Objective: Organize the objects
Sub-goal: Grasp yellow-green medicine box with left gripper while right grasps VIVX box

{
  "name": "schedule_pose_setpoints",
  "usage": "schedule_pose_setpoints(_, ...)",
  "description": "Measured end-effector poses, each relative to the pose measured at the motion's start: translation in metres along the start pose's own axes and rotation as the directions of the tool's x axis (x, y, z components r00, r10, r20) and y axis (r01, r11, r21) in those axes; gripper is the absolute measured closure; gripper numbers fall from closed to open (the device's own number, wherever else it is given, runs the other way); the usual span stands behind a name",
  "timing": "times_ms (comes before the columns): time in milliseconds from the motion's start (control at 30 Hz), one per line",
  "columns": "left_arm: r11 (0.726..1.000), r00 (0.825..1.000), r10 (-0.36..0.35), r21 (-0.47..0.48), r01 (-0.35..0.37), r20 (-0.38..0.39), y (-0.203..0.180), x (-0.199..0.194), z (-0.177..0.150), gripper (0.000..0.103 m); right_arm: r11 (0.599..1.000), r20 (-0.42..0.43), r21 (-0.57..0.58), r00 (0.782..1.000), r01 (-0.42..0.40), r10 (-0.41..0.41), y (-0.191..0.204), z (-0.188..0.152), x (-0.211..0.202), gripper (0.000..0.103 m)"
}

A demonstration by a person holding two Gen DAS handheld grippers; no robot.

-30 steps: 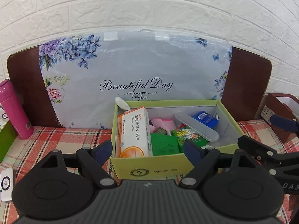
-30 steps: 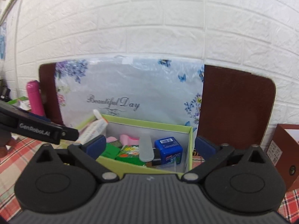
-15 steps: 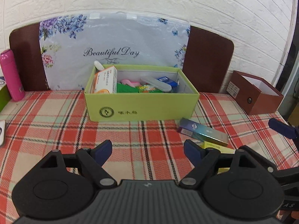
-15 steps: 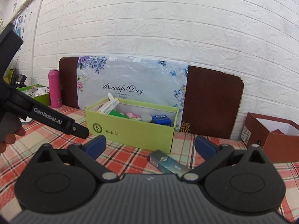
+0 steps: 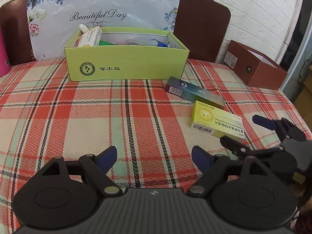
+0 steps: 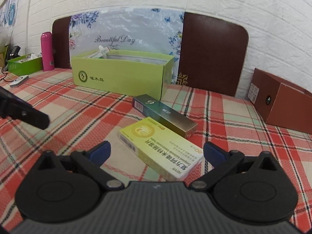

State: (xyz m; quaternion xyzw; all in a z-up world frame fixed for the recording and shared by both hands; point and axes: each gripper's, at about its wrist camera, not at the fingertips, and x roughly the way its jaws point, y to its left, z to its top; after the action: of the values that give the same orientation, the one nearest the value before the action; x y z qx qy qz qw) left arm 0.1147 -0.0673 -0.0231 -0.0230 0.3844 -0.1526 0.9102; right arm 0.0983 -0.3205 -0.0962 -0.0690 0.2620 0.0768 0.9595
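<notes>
- Position change: a second ago both your cameras were close over the green storage box (image 5: 126, 64); now both sit back and lower, and the box lies in the upper centre of each view, already holding a white medicine carton and other small items.
- Left gripper (image 5: 154, 157): fingers spread wide, nothing between them, only bare cloth at lower centre of its view.
- Right gripper (image 6: 157, 152): fingers also wide apart and not gripping; the near end of the yellow medicine box (image 6: 161, 146) lies between the tips, pads clear of it on both sides.
- Remaining items: the yellow medicine box lies flat at centre right of the left view (image 5: 216, 120), with a dark teal carton (image 5: 193, 93) just behind it, apparently touching one corner. Both sit on the cloth outside the green box.
- Judgement: you appear to be lined up to collect the yellow box next; two items are left to stow.
- Surface: red, cream and green checked tablecloth (image 5: 78, 117), flat, with no wrinkles visible.
- Room: white brick wall; floral "Beautiful Day" board (image 5: 101, 15) against a brown panel; brown open box (image 5: 255, 68) at right; pink bottle (image 6: 46, 51) and a second green tray (image 6: 24, 65) at upper left of the right view.
</notes>
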Motion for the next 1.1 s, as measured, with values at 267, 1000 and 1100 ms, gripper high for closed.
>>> schedule_pose_setpoints(267, 0.998, 0.998, 0.058, -0.028, -0.058, -0.011, 0.016, 0.002, -0.001, 0.016, 0.989, -0.161, 0.112, 0.981, -0.092, 0.109, -0.031, 0.002, 0.057, 0.0)
schedule_pose_setpoints(1000, 0.982, 0.996, 0.056, 0.185, -0.044, -0.063, -0.039, 0.095, 0.015, 0.015, 0.996, -0.073, -0.069, 0.996, -0.061, 0.056, -0.025, 0.009, 0.019, 0.001)
schedule_pose_setpoints(1100, 0.973, 0.999, 0.048, 0.229, -0.041, -0.023, -0.034, 0.095, 0.012, 0.023, 0.992, -0.081, -0.124, 0.996, -0.032, 0.022, -0.034, 0.017, 0.043, 0.004)
